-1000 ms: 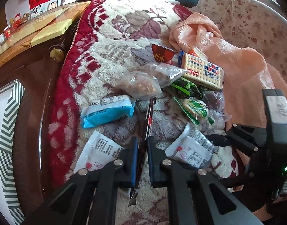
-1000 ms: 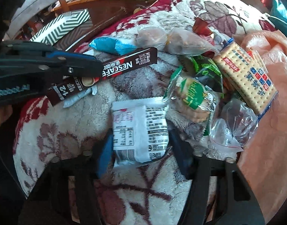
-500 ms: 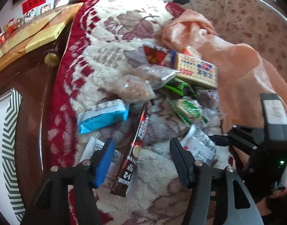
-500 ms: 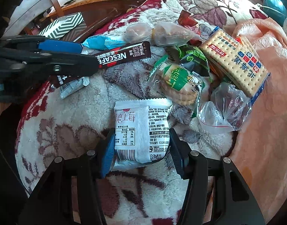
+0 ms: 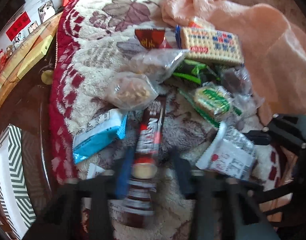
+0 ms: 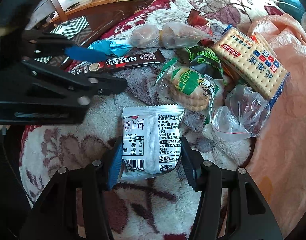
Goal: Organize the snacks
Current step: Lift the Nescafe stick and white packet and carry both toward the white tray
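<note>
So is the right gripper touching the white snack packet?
Touching. In the right wrist view, the right gripper has both pads pressed against the sides of the white packet, with no gap showing on either side.

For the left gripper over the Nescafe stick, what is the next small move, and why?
Probably finish closing on the Nescafe stick. The left gripper straddles its near end and its jaws are closing, but a gap still shows beside the far finger, so the pads do not grip yet. The right gripper holds the white strawberry packet, so it is busy.
</note>
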Available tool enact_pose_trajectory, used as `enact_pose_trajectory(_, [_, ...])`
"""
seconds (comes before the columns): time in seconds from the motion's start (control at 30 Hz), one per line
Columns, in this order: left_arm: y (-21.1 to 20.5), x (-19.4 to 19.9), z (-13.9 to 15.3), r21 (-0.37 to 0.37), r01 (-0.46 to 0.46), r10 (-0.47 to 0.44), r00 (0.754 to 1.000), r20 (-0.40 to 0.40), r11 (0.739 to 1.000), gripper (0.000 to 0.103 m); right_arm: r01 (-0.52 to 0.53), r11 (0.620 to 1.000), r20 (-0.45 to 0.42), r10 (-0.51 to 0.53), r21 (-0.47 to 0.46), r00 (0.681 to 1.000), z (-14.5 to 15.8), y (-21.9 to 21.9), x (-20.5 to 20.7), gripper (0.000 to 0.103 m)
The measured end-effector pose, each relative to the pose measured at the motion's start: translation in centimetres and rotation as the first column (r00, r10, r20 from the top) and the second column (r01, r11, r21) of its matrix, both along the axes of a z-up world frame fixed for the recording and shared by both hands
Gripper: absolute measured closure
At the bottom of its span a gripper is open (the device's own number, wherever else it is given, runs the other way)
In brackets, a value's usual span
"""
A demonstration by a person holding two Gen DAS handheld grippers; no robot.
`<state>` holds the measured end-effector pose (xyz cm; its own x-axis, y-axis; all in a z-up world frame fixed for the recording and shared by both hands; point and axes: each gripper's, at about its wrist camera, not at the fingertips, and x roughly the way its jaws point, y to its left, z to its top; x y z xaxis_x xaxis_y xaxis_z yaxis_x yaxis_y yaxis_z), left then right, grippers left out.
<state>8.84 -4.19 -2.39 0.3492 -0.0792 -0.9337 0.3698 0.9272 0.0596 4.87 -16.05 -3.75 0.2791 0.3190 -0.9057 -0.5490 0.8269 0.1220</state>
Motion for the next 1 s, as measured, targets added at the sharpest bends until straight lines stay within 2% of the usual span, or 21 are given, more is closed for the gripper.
enact_pose_trajectory(0.03, [0.2, 0.0, 0.1, -0.016, -0.002, 0.002, 1.000, -0.001, 1.000, 0.073, -0.002, 1.000, 0.002, 0.002, -0.001, 1.000, 0.0, 0.0, 0.0, 0.050])
enact_pose_trajectory(0.07, [0.6, 0.1, 0.2, -0.041, -0.010, 0.010, 1.000, -0.006, 0.999, 0.079, -0.004, 1.000, 0.005, 0.004, -0.003, 1.000, 0.0, 0.0, -0.1, 0.050])
enact_pose_trajectory(0.13, [1.5, 0.1, 0.6, -0.091, -0.039, 0.039, 0.999, -0.009, 0.995, 0.080, -0.008, 1.000, 0.009, 0.008, -0.007, 1.000, 0.1, 0.0, -0.2, 0.051])
enact_pose_trajectory(0.23, [2.8, -0.4, 1.1, -0.114, -0.083, 0.085, 0.996, 0.011, 0.990, 0.081, -0.012, 1.000, 0.015, 0.012, -0.011, 1.000, 0.3, 0.1, -0.4, 0.051])
enact_pose_trajectory(0.3, [3.5, -0.9, 1.6, -0.124, -0.107, 0.112, 0.993, 0.033, 0.987, 0.091, -0.015, 1.000, 0.023, 0.015, -0.008, 1.000, 0.6, 0.2, -0.6, 0.051])
enact_pose_trajectory(0.4, [4.1, -1.6, 2.3, -0.144, -0.121, 0.130, 0.990, 0.056, 0.982, 0.091, -0.023, 1.000, 0.040, 0.023, -0.002, 0.999, 1.3, 0.5, -1.1, 0.051])
enact_pose_trajectory(0.67, [4.5, -1.3, 1.8, -0.165, -0.143, 0.150, 0.988, 0.034, 0.976, 0.091, -0.026, 1.000, 0.040, 0.027, -0.012, 0.999, 1.5, 0.7, -1.6, 0.051])
enact_pose_trajectory(0.87, [3.9, -0.2, 0.5, -0.132, -0.163, 0.164, 0.986, 0.002, 0.978, 0.091, -0.007, 1.000, 0.027, 0.006, 0.005, 1.000, 1.2, 0.2, -1.4, 0.051])
enact_pose_trajectory(1.0, [4.2, -0.3, 0.5, -0.158, -0.168, 0.170, 0.986, -0.004, 0.973, 0.092, 0.004, 1.000, 0.029, -0.004, 0.014, 1.000, 1.3, 0.0, -1.2, 0.051])
